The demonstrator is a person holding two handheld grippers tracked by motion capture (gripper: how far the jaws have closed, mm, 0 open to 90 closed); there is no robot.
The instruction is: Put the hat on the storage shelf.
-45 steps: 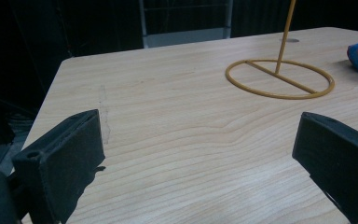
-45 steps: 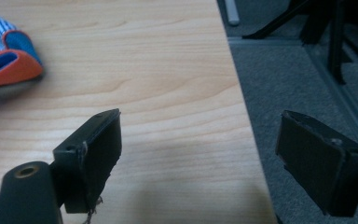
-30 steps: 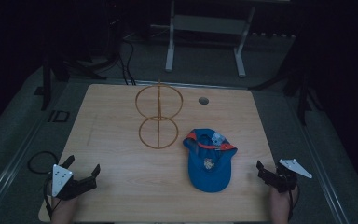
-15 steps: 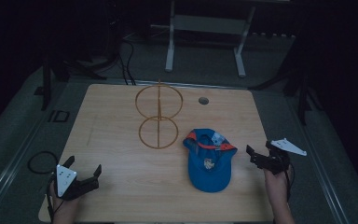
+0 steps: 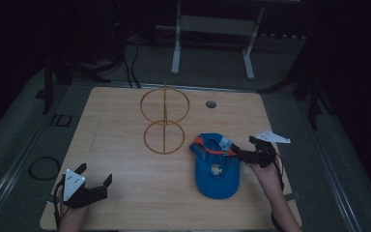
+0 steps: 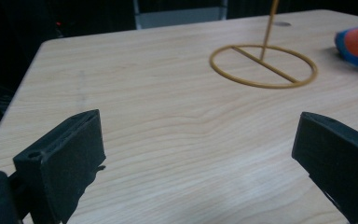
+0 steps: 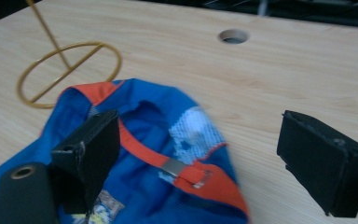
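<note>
Dark floor and black cables lie all around a pale wooden table [image 5: 125, 145] with a small round hole [image 5: 211, 104] near its far edge. On the table stands a gold wire stand [image 5: 164, 121], made of one ring lying flat and one ring standing up on a thin post. Just beside it, on the person's right, lies a blue cap [image 5: 216, 166] with an orange strap and a small metal buckle [image 7: 175, 166]. The right gripper [image 5: 244, 154] is at the back edge of the cap, with its jaws wide open. In the right gripper view one jaw hangs over the blue cloth and the other over bare wood, and they hold nothing. The left gripper [image 5: 95, 181] is near the front left corner of the table, well apart from the cap. Its jaws are wide open too, with just bare wood between them.
</note>
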